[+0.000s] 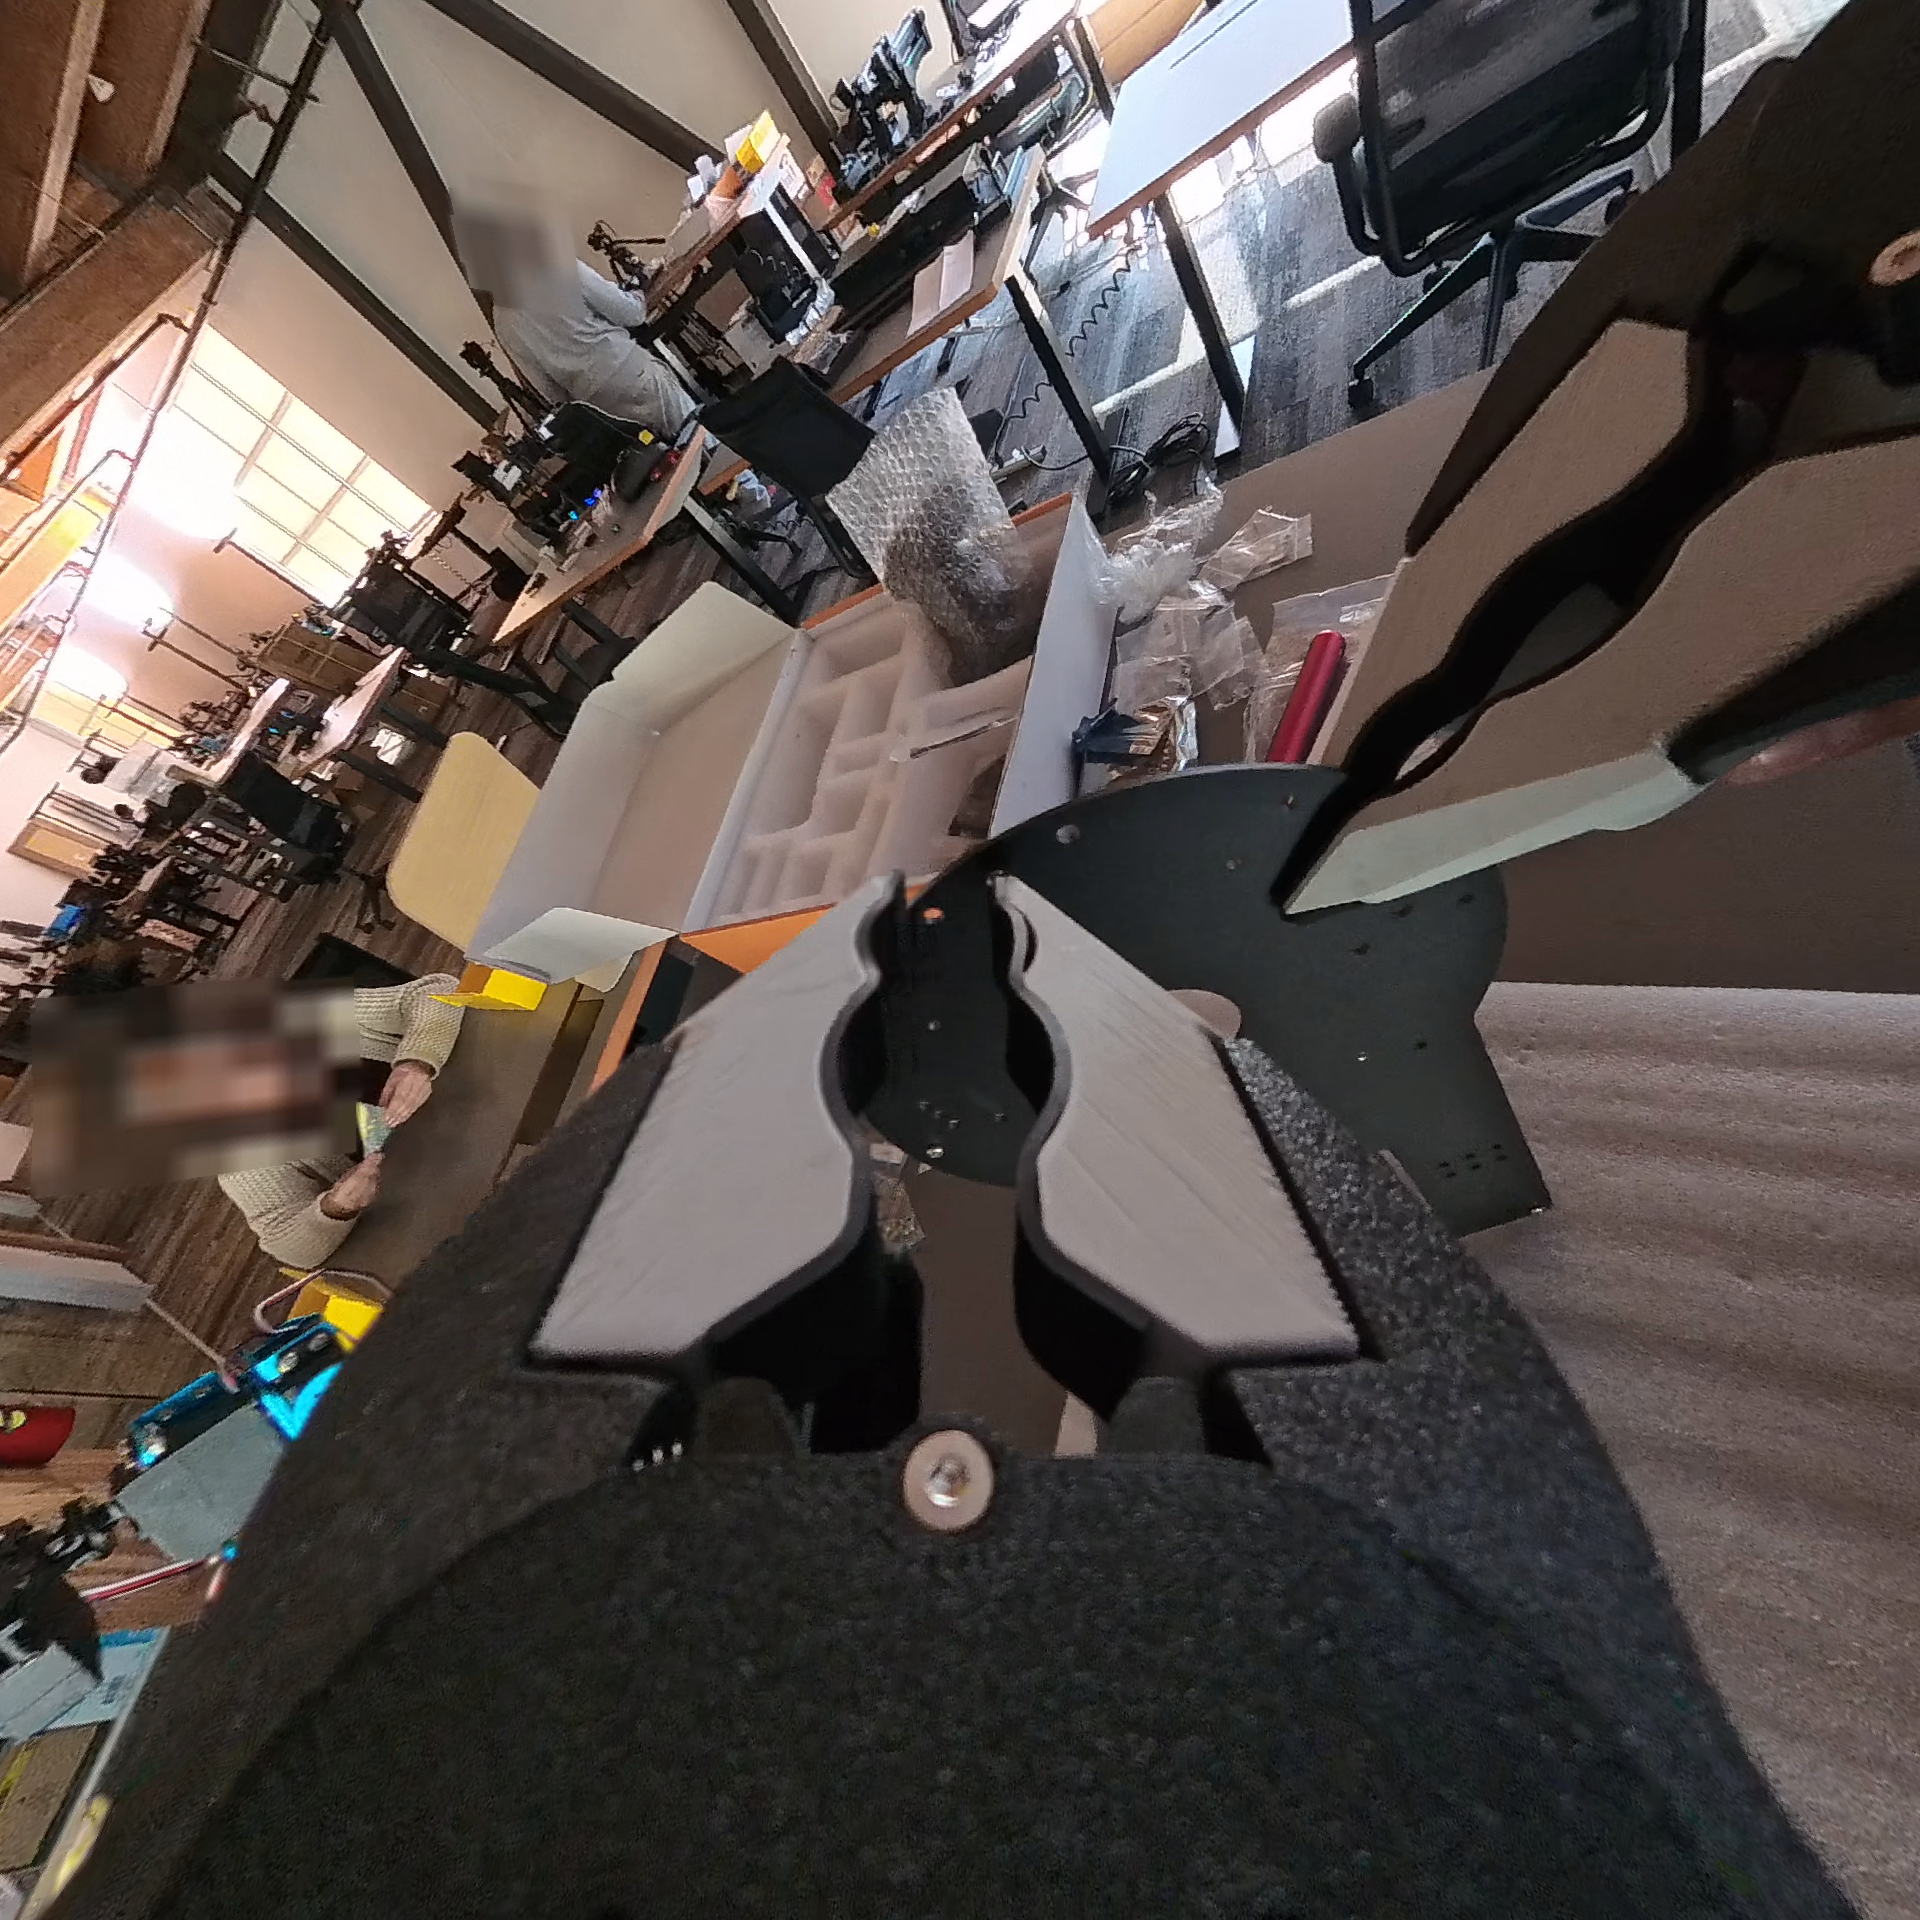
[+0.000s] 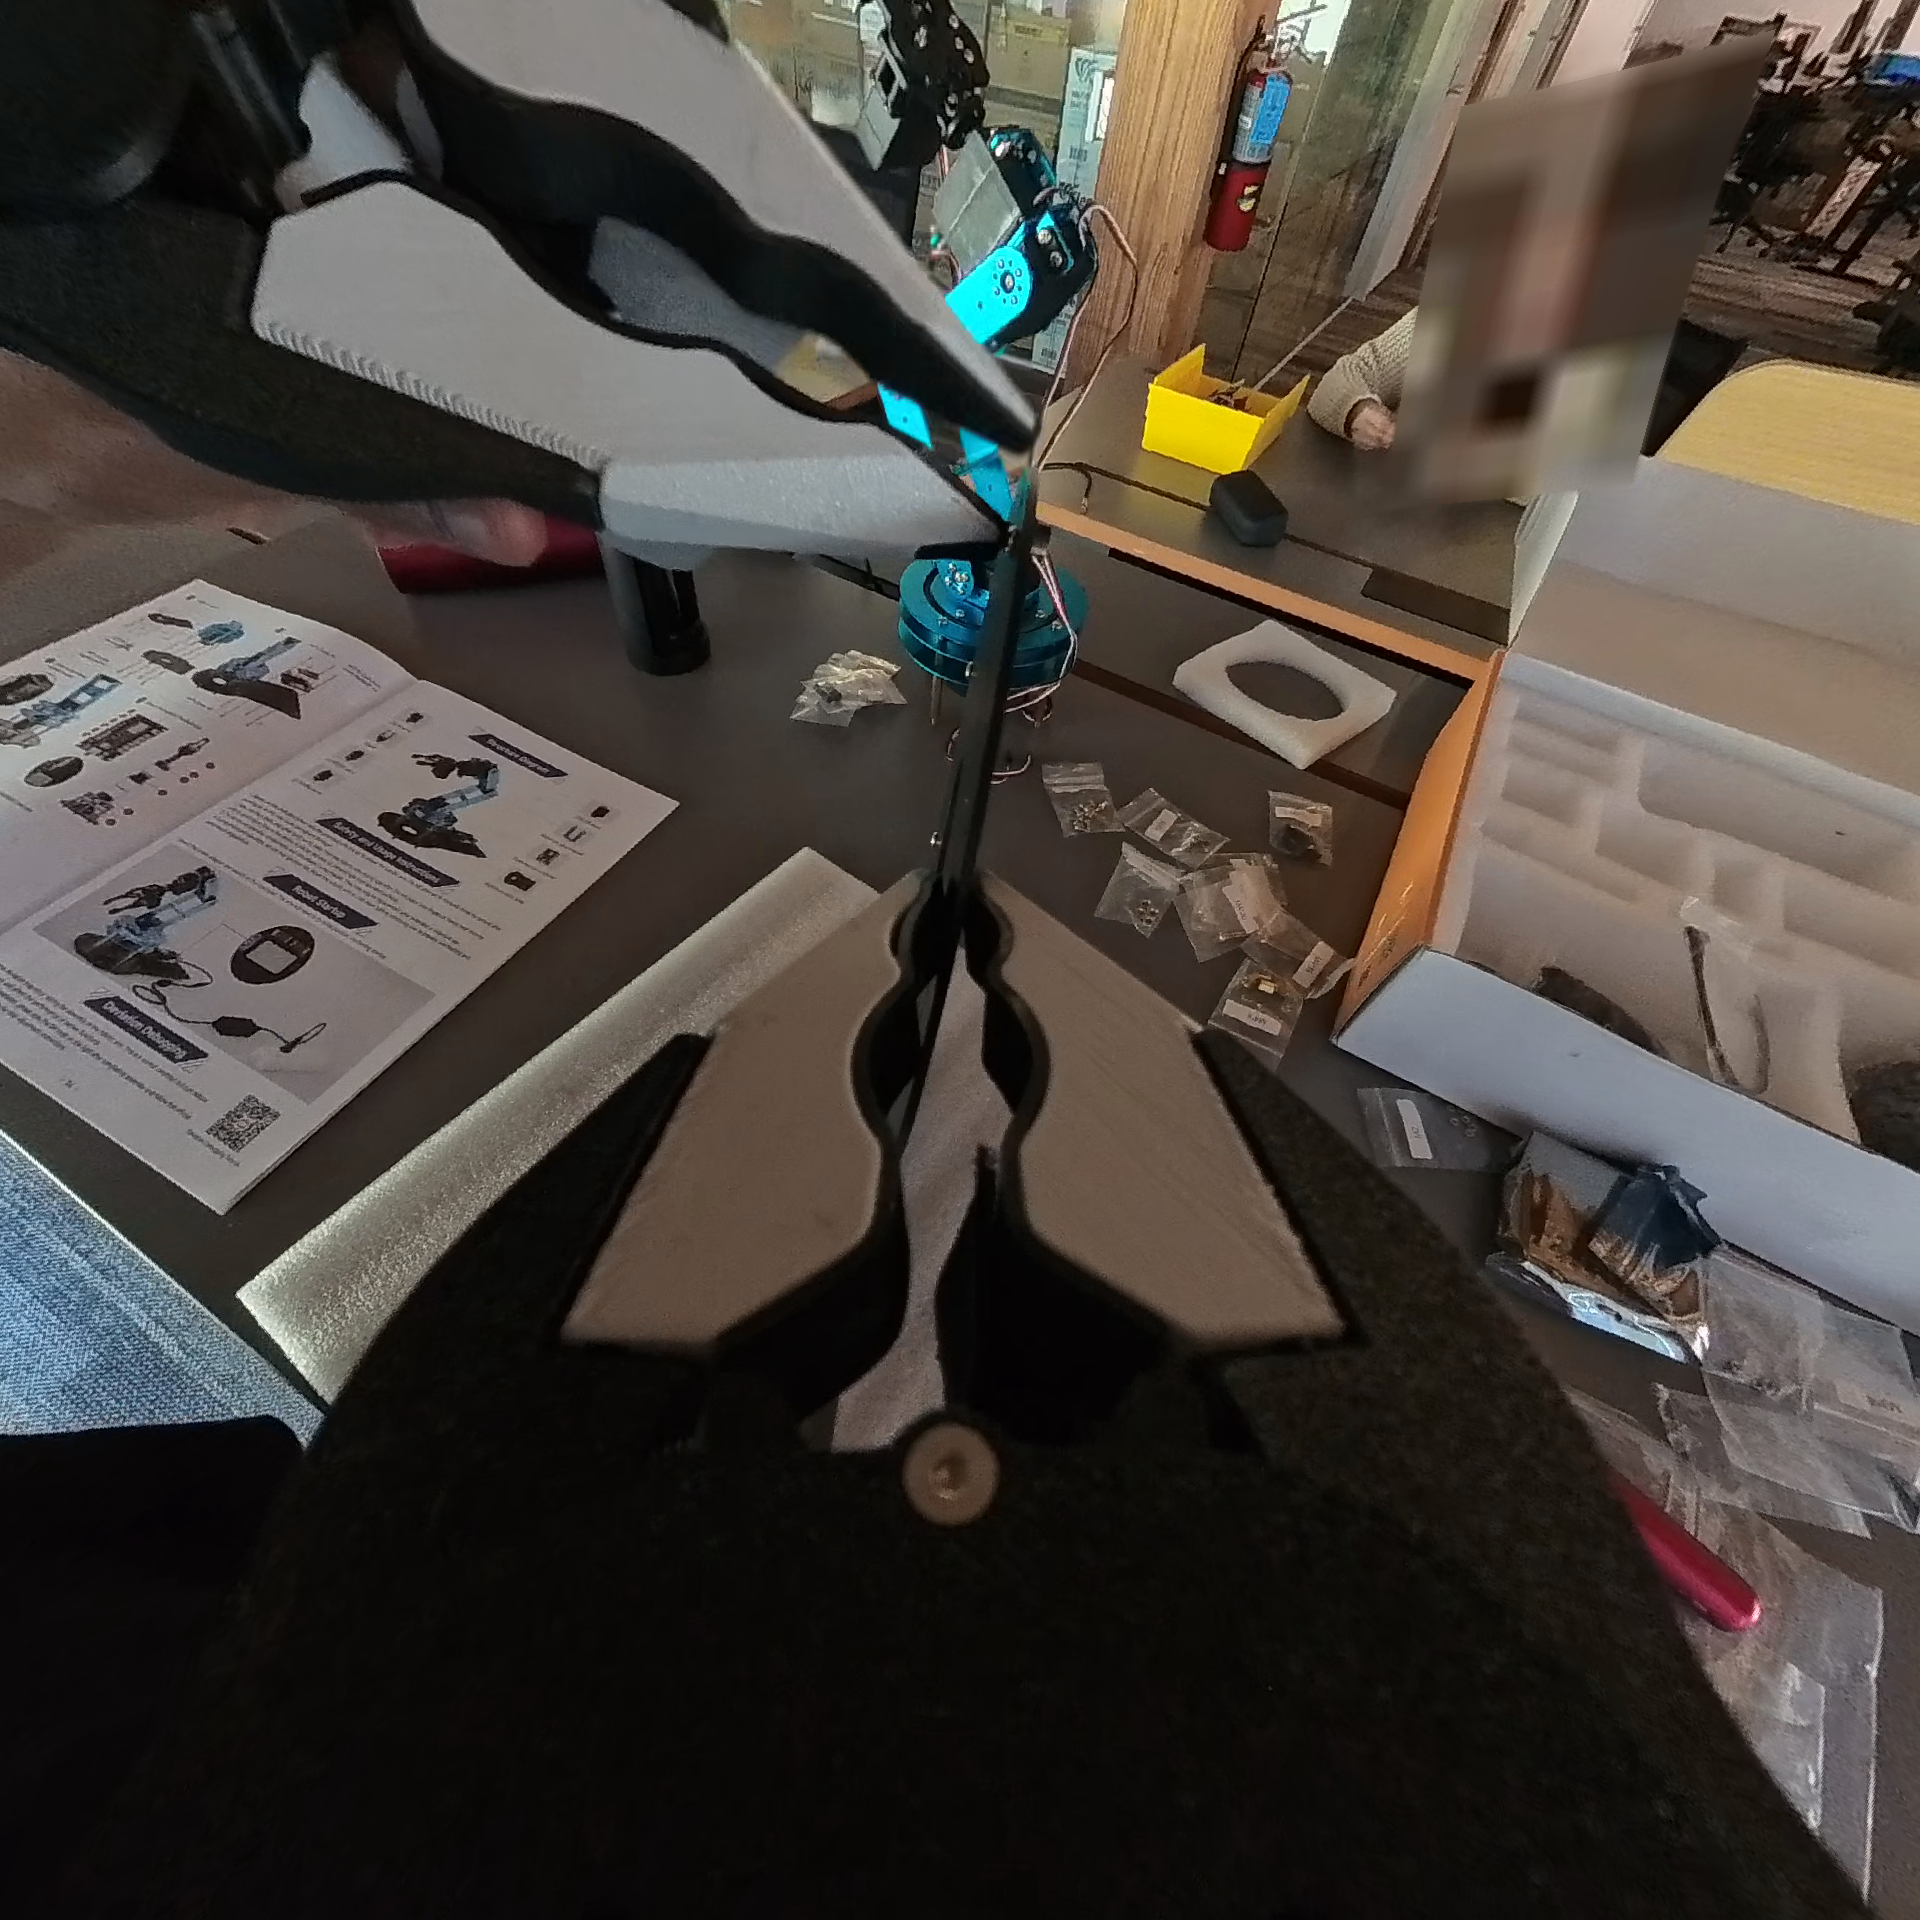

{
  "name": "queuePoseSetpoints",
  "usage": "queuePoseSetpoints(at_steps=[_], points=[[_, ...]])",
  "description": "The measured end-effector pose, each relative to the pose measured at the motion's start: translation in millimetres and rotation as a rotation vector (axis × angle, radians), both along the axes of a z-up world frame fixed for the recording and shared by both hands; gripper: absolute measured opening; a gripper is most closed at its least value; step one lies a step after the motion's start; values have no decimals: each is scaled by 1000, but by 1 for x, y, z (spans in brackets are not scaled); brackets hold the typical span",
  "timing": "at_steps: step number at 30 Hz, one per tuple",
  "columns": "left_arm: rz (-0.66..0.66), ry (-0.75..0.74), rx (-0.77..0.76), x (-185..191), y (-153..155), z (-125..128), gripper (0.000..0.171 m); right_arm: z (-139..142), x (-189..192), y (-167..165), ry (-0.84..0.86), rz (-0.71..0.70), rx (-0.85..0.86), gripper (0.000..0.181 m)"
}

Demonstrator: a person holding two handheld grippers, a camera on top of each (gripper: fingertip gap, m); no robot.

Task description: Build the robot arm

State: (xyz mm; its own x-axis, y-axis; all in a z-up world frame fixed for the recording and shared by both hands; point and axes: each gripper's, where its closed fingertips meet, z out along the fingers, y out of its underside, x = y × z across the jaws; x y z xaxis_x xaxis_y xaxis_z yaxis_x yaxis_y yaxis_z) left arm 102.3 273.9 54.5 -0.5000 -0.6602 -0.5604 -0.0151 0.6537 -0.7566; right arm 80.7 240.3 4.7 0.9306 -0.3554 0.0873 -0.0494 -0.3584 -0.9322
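Note:
A flat black metal plate (image 1: 1247, 935) with small holes is held up between both grippers above the dark table (image 2: 790, 769). My left gripper (image 1: 945, 899) is shut on one edge of it. My right gripper (image 2: 951, 894) is shut on the opposite edge, where the plate (image 2: 982, 707) shows edge-on as a thin black line. The right gripper (image 1: 1294, 899) comes in from the upper right in the left wrist view. The left gripper (image 2: 1013, 483) comes in from the upper left in the right wrist view and pinches the plate's far end.
A blue robot arm (image 2: 987, 623) stands behind the plate. An open manual (image 2: 260, 862) lies left, a foam sheet (image 2: 582, 1039) below. Several small parts bags (image 2: 1195, 883), a foam ring (image 2: 1283, 691), an open white box (image 2: 1662, 831), a red tool (image 2: 1683, 1579) and a yellow bin (image 2: 1216, 416) are right.

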Motion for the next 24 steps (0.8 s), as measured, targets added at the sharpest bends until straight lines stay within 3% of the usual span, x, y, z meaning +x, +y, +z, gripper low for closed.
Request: queuePoseSetpoints(at_steps=[4, 9, 12, 16, 21, 24], points=[[15, -3, -13, 2, 8, 4, 32, 0, -2, 1, -6, 4, 0, 2], [-97, 103, -16, 2, 6, 0, 33, 0, -4, 1, -5, 9, 7, 1], [-223, 247, -25, -1, 1, -11, 44, 0, -8, 2, 2, 34, 15, 2], [-359, 469, -58, -6, -5, -25, 46, 0, -11, 5, -12, 50, 3, 1], [-432, 592, -17, -15, -2, -29, 51, 0, -8, 2, 10, 54, 12, 1], [-450, 648, -2, -15, -1, -30, 45, 0, -9, 3, 11, 59, 15, 1]])
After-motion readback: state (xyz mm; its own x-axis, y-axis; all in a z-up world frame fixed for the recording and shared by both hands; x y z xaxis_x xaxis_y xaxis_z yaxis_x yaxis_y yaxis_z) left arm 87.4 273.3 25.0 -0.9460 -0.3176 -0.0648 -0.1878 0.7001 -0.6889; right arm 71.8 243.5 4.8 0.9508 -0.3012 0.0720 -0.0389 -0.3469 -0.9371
